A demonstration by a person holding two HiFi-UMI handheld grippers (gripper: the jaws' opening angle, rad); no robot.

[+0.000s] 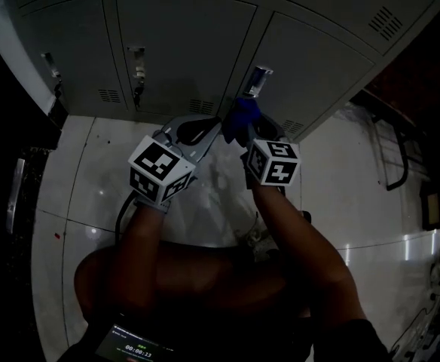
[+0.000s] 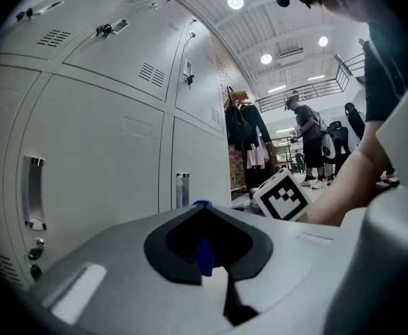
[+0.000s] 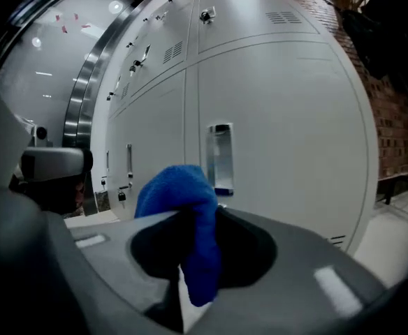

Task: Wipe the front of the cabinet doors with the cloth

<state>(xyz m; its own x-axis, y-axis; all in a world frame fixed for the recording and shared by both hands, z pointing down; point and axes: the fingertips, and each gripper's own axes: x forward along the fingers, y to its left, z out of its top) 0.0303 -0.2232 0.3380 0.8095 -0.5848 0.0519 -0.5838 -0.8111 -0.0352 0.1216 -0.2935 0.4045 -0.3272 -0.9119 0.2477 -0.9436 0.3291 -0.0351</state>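
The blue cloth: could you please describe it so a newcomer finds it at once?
Find the wall of grey locker doors, then the right gripper held before them. The blue cloth is bunched in that gripper's shut jaws, the one soft, vivid blue thing among grey metal.

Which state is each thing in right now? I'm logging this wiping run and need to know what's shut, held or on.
cabinet doors: all shut.
blue cloth: bunched up, held in the air in front of the doors.
right hand-held gripper: shut on the blue cloth.
left hand-held gripper: shut on a thin blue strip, apparently an edge of the blue cloth.
ceiling lights: on.
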